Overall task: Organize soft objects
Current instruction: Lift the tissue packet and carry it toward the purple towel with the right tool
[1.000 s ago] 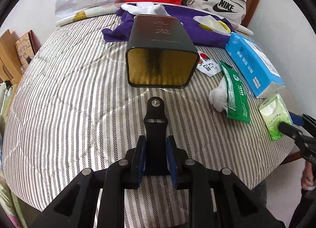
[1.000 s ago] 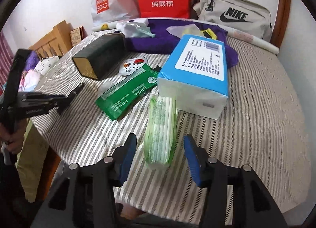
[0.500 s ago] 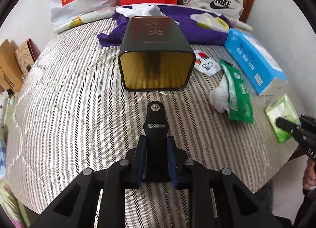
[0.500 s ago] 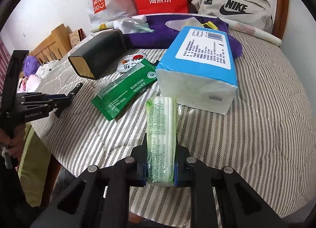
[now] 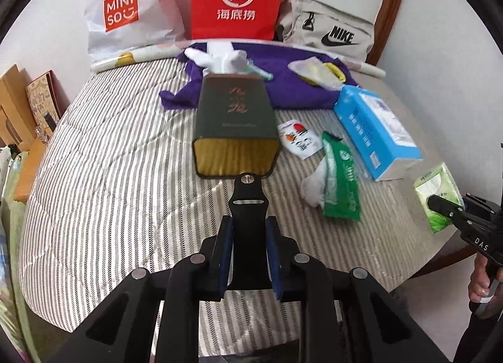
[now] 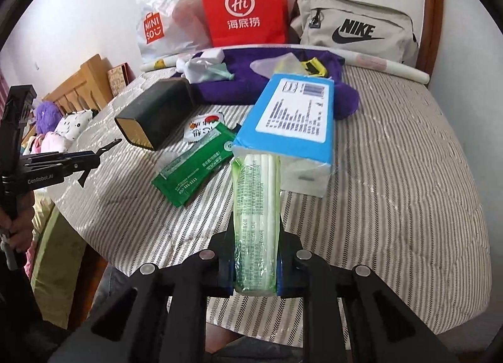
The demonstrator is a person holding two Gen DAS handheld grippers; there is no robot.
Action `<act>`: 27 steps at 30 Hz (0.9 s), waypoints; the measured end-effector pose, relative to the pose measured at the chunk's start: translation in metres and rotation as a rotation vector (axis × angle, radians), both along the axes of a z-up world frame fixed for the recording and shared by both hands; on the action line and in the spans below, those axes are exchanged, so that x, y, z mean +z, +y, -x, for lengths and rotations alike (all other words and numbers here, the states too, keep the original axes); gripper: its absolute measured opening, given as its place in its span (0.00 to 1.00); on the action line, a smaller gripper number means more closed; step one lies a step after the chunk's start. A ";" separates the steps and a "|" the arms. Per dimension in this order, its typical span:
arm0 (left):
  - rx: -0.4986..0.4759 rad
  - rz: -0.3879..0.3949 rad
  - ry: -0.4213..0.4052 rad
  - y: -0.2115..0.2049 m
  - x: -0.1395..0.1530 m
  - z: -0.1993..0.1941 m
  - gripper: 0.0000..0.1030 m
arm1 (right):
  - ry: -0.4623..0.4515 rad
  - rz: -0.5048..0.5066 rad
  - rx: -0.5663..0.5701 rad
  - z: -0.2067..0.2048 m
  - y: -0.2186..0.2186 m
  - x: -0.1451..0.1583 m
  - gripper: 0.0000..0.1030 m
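Right gripper (image 6: pixel 255 264) jaws clamp green tissue pack (image 6: pixel 256 224) above striped tablecloth (image 6: pixel 393 180).

Matte black left tongs (image 5: pixel 248 256), blue pads, silver screws (round-headed) — right tongs (image 6: pixel 255 264) alike

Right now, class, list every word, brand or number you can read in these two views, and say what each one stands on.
"MINISO": white plastic bag.
"Hi" above "海底捞": red paper bag.
"NIKE": grey bag.
"GenRobot.AI": left gripper.
"DAS": right gripper; the rest is cut off.
"400-181-1212": green wipes pack.
Blue tissue pack, pale green tissue packet, small white sachet, dark tin: print too small or blurred.
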State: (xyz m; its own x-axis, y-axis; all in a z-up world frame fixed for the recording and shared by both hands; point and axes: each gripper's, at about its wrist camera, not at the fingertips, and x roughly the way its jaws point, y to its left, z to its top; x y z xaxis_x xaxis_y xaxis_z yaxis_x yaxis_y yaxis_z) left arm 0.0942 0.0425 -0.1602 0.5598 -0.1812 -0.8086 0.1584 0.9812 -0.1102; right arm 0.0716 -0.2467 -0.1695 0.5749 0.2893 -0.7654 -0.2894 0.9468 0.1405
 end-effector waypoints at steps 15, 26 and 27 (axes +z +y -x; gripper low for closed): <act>0.016 0.024 -0.083 -0.013 0.052 0.002 0.19 | -0.040 0.000 -0.038 -0.004 -0.006 0.032 0.17; 0.036 0.038 -0.128 -0.008 0.079 -0.014 0.19 | -0.077 -0.017 -0.046 -0.030 -0.007 0.066 0.17; 0.037 0.039 -0.131 -0.008 0.080 -0.015 0.19 | -0.081 -0.017 -0.047 -0.033 -0.007 0.068 0.17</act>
